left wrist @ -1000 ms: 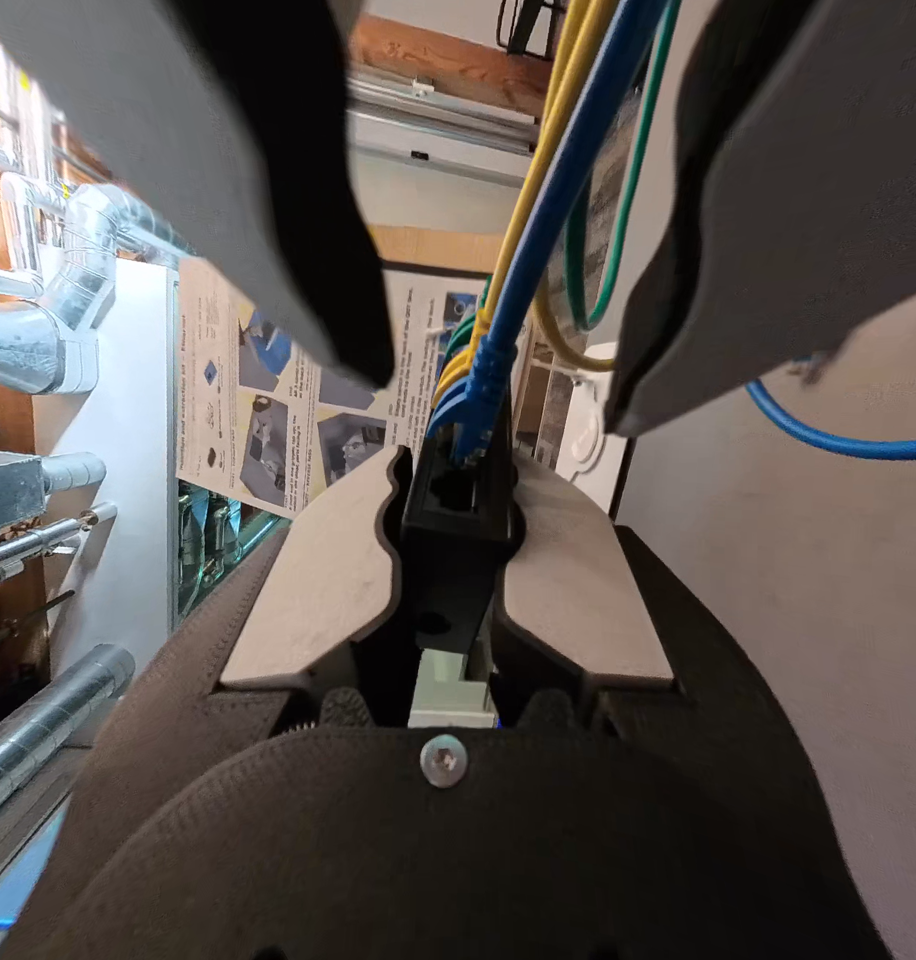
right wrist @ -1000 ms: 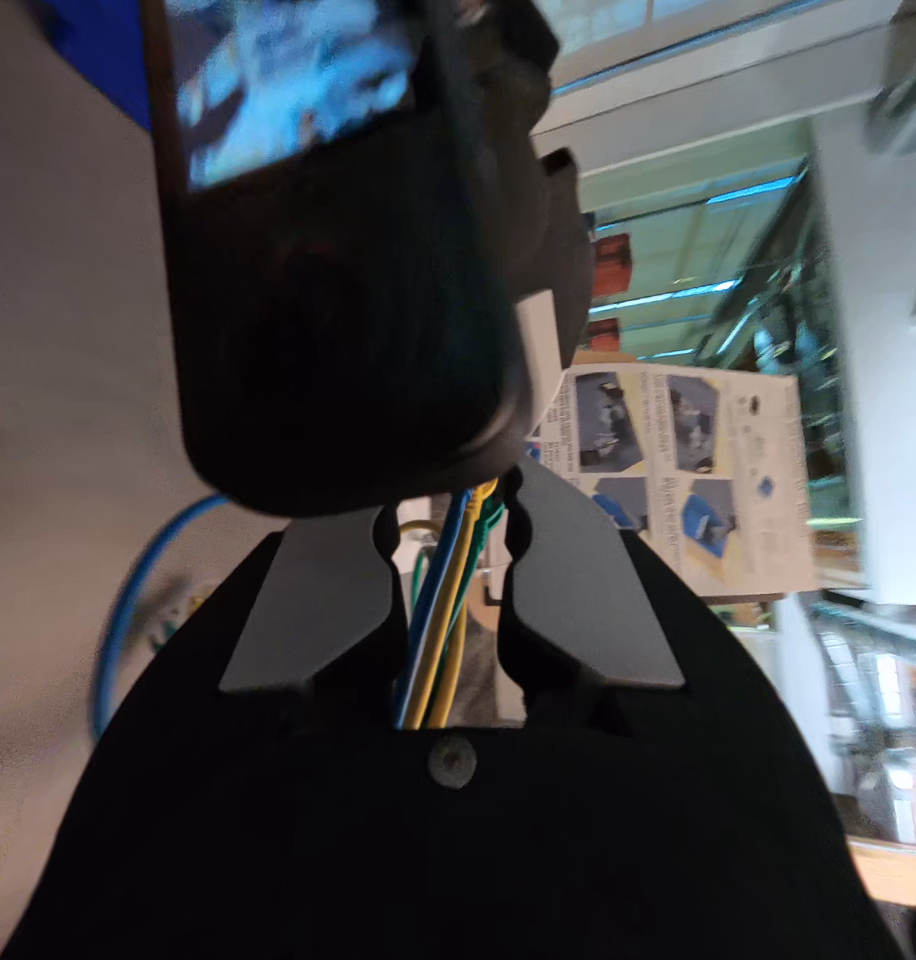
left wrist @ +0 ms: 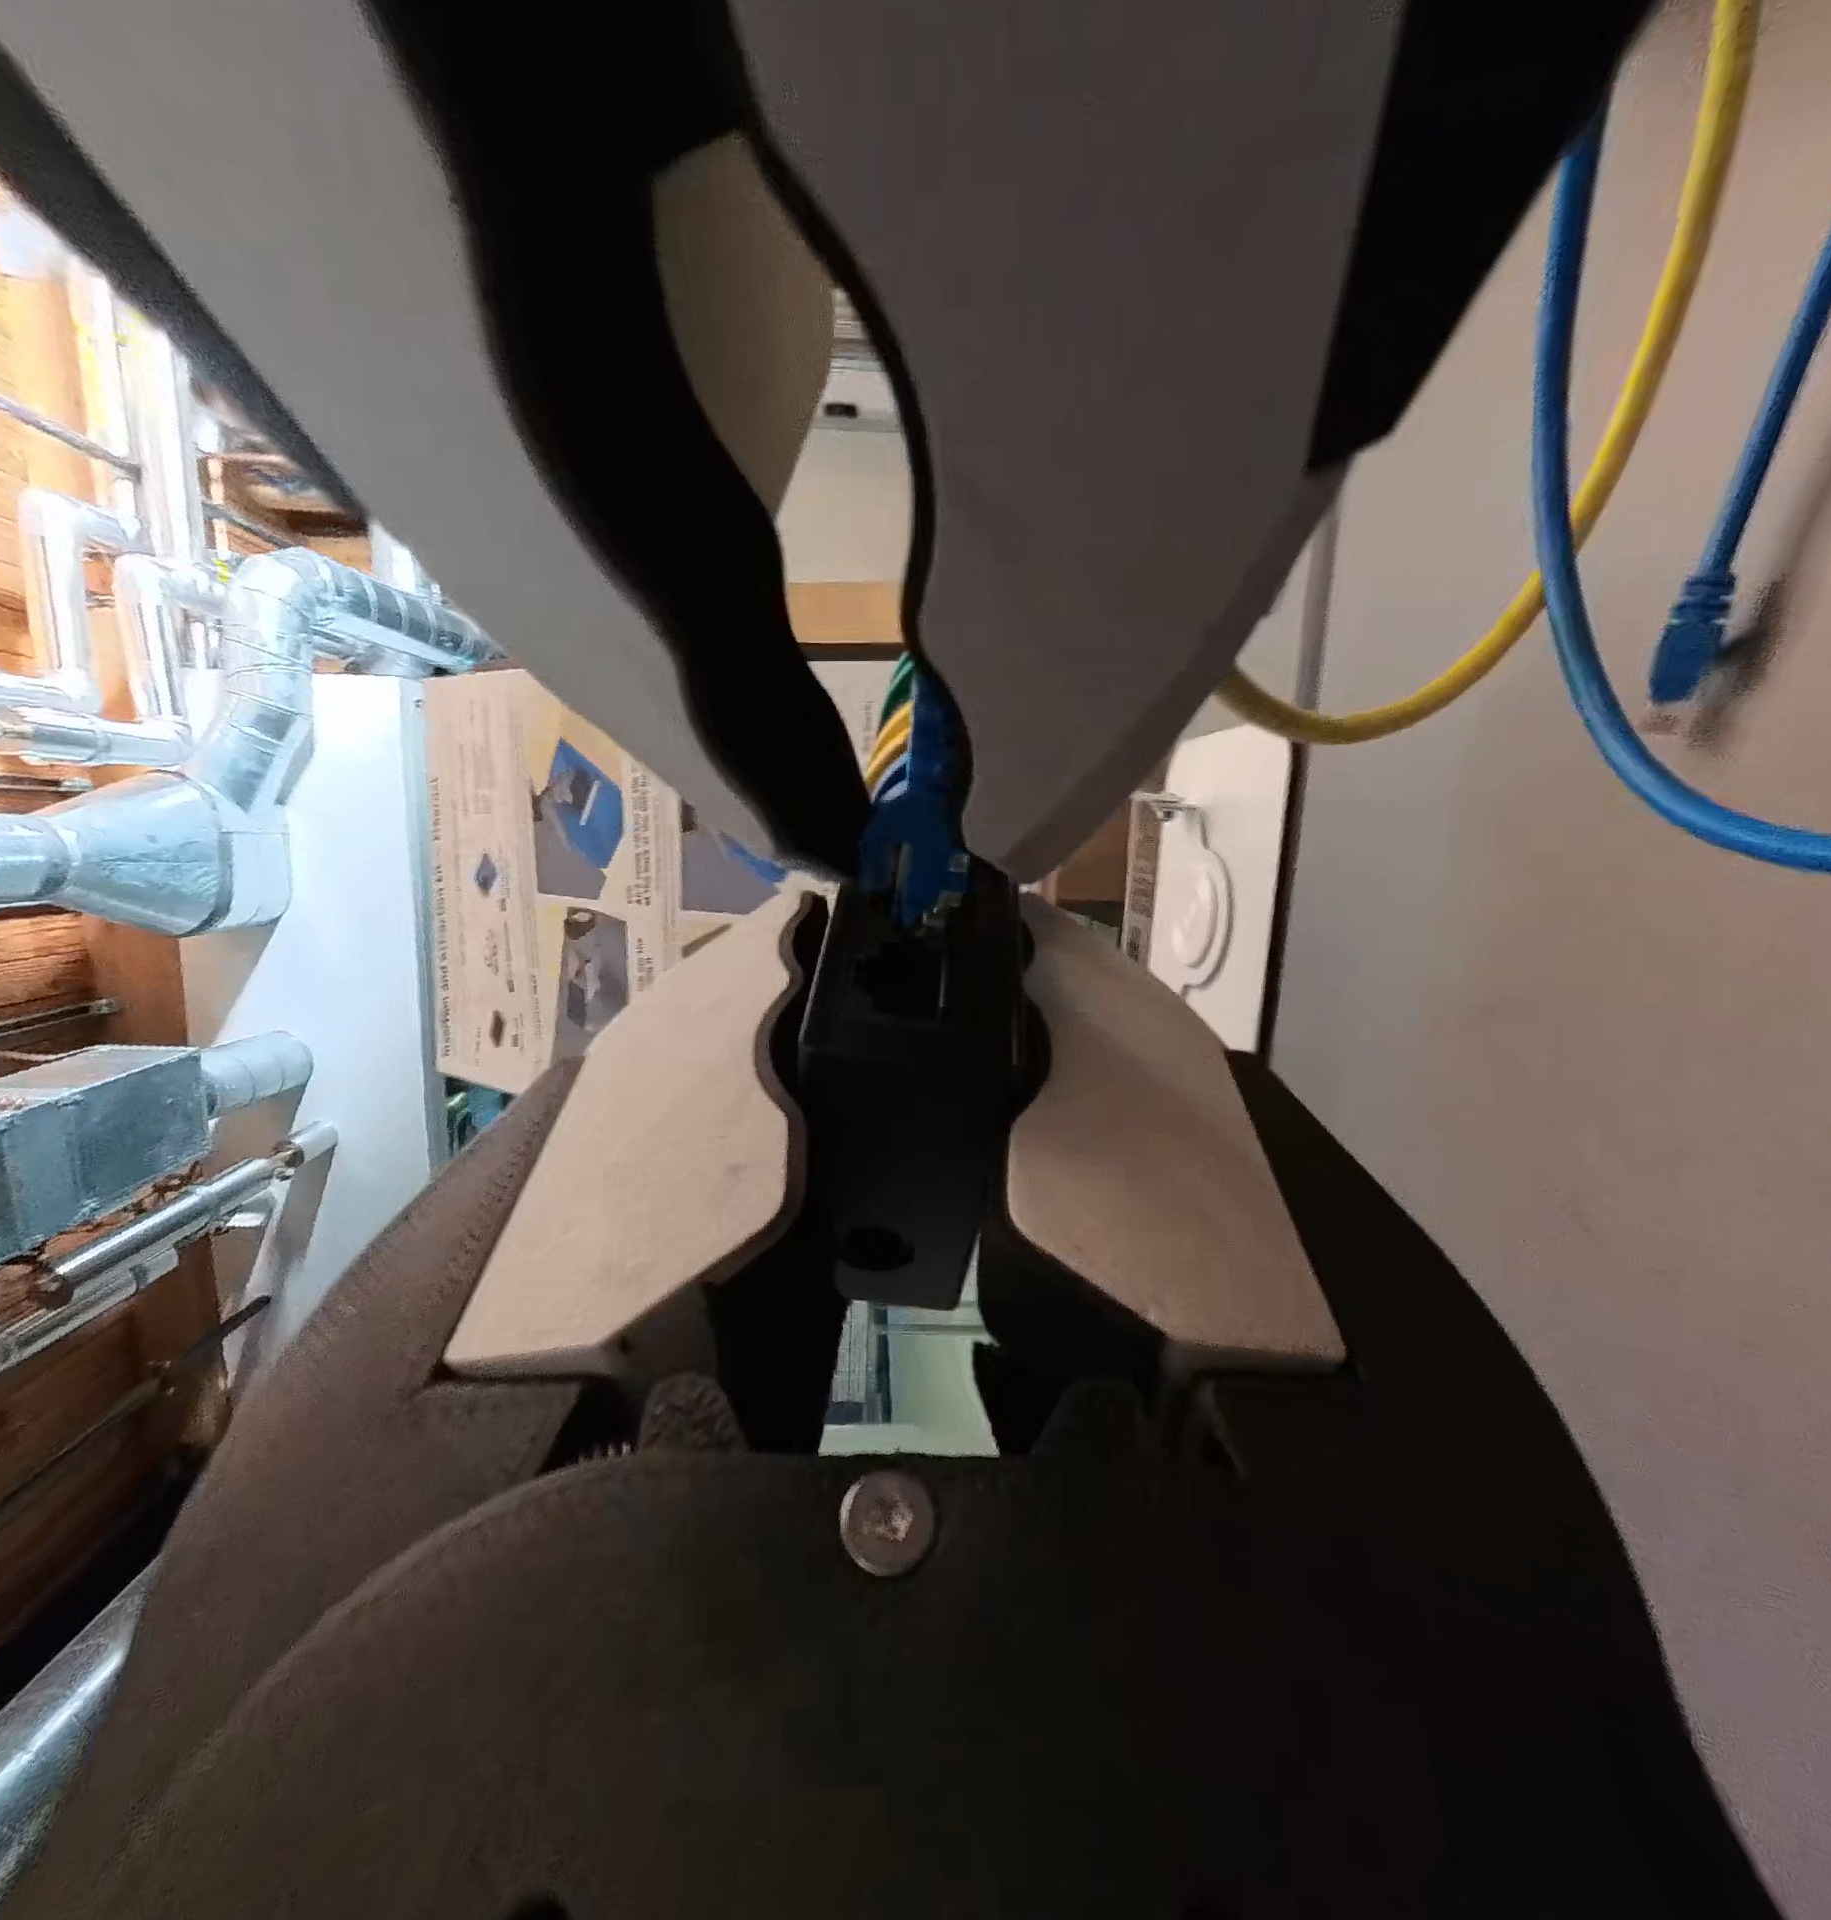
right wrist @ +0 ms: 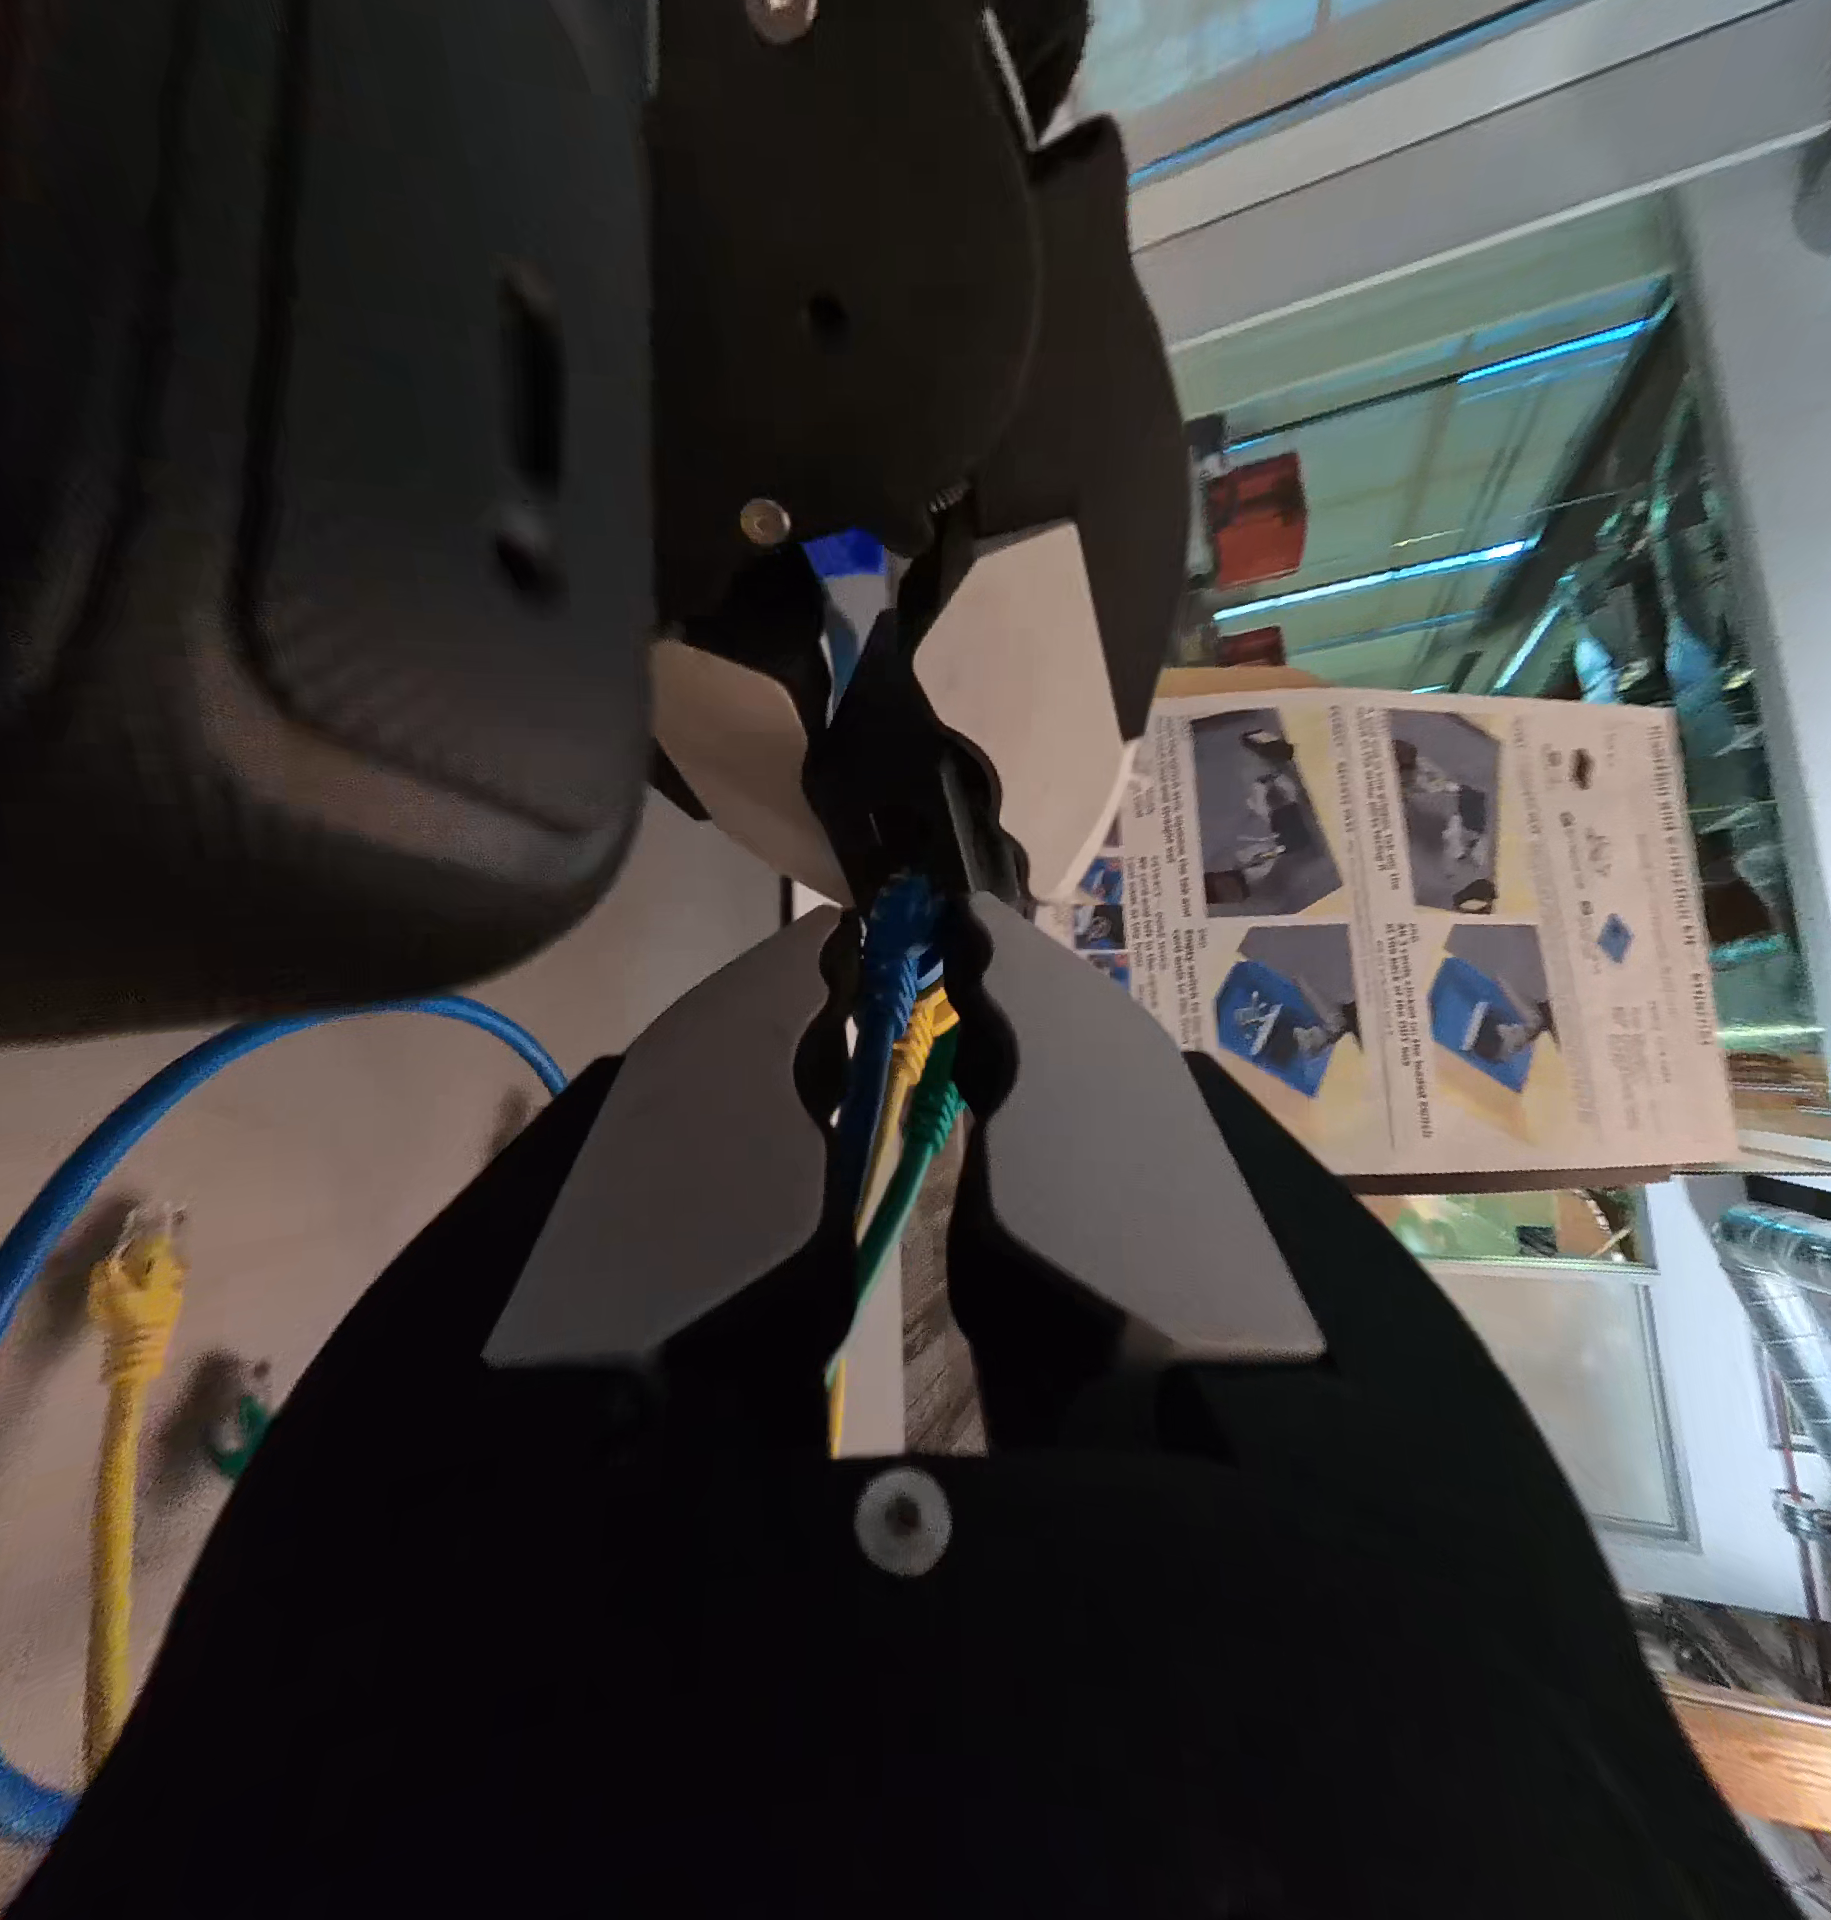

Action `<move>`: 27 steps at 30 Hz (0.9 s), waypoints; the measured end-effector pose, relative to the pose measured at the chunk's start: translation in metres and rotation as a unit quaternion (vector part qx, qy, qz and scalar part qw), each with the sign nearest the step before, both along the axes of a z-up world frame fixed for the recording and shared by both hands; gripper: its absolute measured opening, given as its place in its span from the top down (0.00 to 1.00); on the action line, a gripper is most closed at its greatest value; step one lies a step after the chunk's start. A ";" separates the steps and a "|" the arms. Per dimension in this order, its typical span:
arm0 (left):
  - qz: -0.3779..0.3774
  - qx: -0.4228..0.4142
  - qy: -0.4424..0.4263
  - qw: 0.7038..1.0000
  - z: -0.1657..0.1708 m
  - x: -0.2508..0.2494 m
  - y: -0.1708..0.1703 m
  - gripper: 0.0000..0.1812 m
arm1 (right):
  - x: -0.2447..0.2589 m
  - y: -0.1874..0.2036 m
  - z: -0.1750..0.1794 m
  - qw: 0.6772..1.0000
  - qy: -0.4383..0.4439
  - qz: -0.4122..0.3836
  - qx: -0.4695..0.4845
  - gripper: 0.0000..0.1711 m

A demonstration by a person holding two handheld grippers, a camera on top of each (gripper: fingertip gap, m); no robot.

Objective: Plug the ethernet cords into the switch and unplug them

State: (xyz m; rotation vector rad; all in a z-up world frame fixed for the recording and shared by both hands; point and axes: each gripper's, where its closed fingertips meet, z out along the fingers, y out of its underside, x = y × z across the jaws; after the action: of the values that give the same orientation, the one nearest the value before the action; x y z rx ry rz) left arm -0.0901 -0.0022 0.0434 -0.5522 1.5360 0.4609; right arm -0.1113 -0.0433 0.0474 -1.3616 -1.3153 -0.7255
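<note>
My left gripper [left wrist: 916, 935] is shut on a small black switch [left wrist: 911, 1101], whose ports face away from the camera. A blue ethernet plug [left wrist: 913, 831] sits in one port, with yellow and green cords packed behind it; the port beside it is empty. My right gripper [right wrist: 906, 940] comes in from the opposite side with its fingers [left wrist: 1098, 623] closed on the blue plug [right wrist: 900, 925] right at the switch [right wrist: 880, 769]. Yellow [right wrist: 921, 1034] and green [right wrist: 926, 1132] cords run back between its fingers.
Loose cords lie on the beige table [left wrist: 1513, 1143]: a blue plug end [left wrist: 1695, 634], a yellow cord [left wrist: 1659, 312], a yellow plug [right wrist: 137, 1309], a green plug [right wrist: 236, 1434] and a blue loop [right wrist: 163, 1081]. Behind are a poster board [right wrist: 1410, 935] and metal ducts [left wrist: 163, 852]. Left tips to right tips: about 5 centimeters.
My right gripper has slid along the cords toward the switch, and its fingers have narrowed onto the blue plug. My left gripper still holds the switch.
</note>
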 end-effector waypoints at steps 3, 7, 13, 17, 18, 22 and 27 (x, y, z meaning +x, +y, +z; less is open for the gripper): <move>-0.006 0.000 0.017 1.000 -0.011 0.005 0.000 0.83 | 0.005 0.000 -0.010 0.999 0.005 -0.005 -0.039 0.90; -0.023 -0.026 0.031 0.999 -0.024 0.011 -0.002 0.83 | 0.011 -0.002 -0.021 0.997 -0.005 -0.017 -0.075 0.90; -0.043 -0.056 0.039 0.997 -0.039 0.018 -0.006 0.83 | 0.017 -0.005 -0.033 0.993 -0.016 -0.030 -0.110 0.90; -0.046 -0.070 0.047 0.995 -0.047 0.021 -0.006 0.83 | 0.021 -0.007 -0.040 0.990 -0.015 -0.044 -0.137 0.90; -0.024 -0.063 0.042 0.997 -0.046 0.020 0.001 0.83 | 0.022 -0.008 -0.042 0.989 -0.023 -0.045 -0.141 0.90; 0.057 -0.093 -0.002 0.994 -0.018 -0.018 0.053 0.83 | 0.020 -0.014 -0.043 0.988 -0.023 -0.024 -0.153 0.91; 0.098 -0.100 -0.038 0.989 0.014 -0.041 0.067 0.83 | 0.022 -0.031 -0.029 0.977 0.068 0.020 -0.200 0.91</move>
State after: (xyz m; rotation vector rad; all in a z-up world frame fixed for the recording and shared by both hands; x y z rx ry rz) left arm -0.1310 0.0644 0.0575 -0.8729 1.4696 0.4311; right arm -0.0893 -0.0742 0.0181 -1.6657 -1.4224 -0.3411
